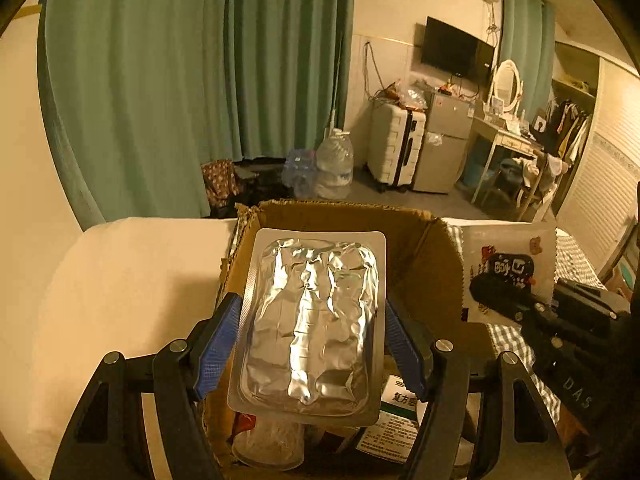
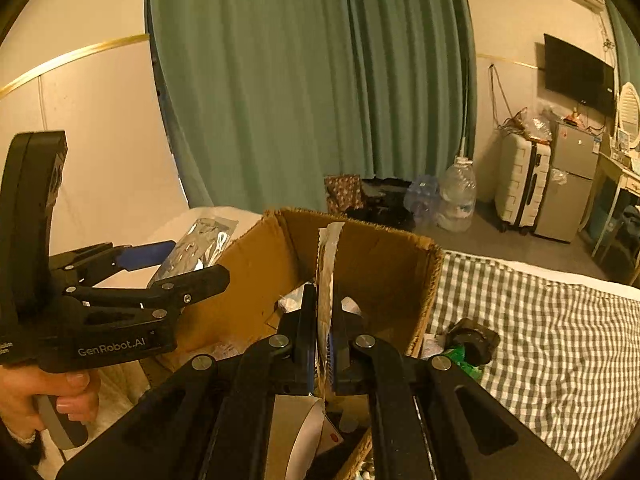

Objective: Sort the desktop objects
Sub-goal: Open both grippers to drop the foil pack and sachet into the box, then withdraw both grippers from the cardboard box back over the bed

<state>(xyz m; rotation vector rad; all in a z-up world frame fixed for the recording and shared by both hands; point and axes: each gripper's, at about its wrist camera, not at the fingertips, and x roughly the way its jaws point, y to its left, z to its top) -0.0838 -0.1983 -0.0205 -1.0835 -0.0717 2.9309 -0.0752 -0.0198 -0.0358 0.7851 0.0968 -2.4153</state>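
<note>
A: Where's the foil blister pack sitting rel. to the cardboard box?

B: Over the box's open top, tilted. The left gripper is pinching it w/ its blue pads pressing the pack's two long edges, so the jaws are standing wide on it.

A: And the right gripper?

B: Also above the box, jaws pressed nearly together, clamping a thin white packet edge-on. Packet's top is poking up in front of the box's far wall.

A: Anything inside the box?

B: A green-and-white medicine carton plus some plastic bits; can't tell more. Just right of the box, a black-and-green item is lying on the checked cloth. A hand is gripping the left handle, left of the box.
</note>
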